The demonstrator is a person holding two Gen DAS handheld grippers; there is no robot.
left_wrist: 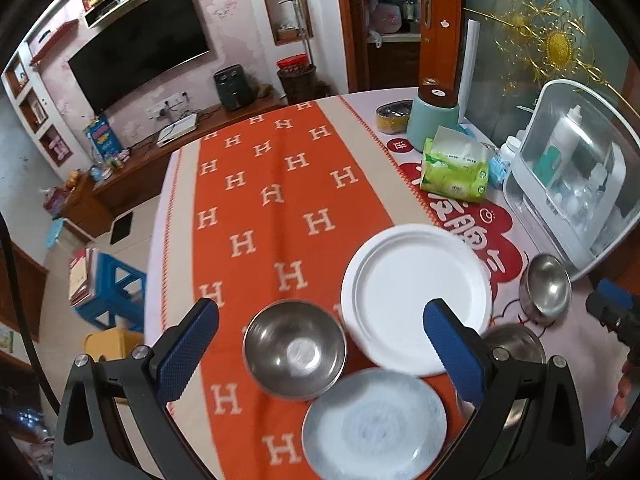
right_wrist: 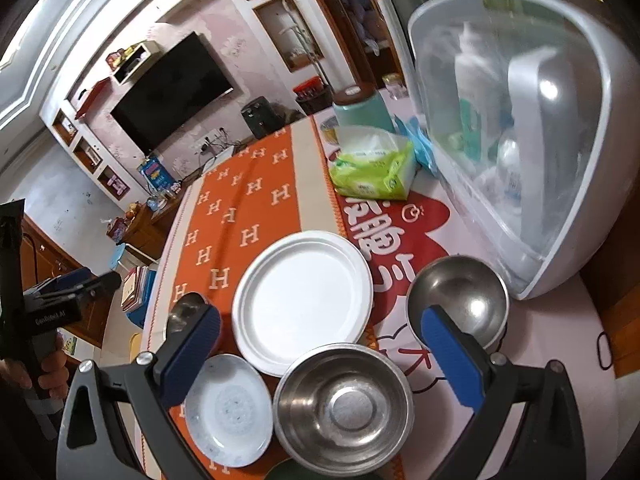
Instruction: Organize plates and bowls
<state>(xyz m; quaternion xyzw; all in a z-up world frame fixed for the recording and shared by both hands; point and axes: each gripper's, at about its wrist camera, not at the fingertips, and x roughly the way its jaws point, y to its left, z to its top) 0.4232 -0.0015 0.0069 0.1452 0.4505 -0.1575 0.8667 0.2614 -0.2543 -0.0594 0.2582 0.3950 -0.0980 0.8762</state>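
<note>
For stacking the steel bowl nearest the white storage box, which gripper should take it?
Right. In the right wrist view that steel bowl lies just past the open right gripper, partly behind one finger. The left gripper hangs open over another bowl, with this one off at its far right.

The far and left tabletop (left_wrist: 280, 168) lies open. On the right, a domed plastic case (right_wrist: 520, 140), tissue pack (right_wrist: 372, 172) and teal canister (left_wrist: 434, 118) block passage; dishes crowd the near edge.
</note>
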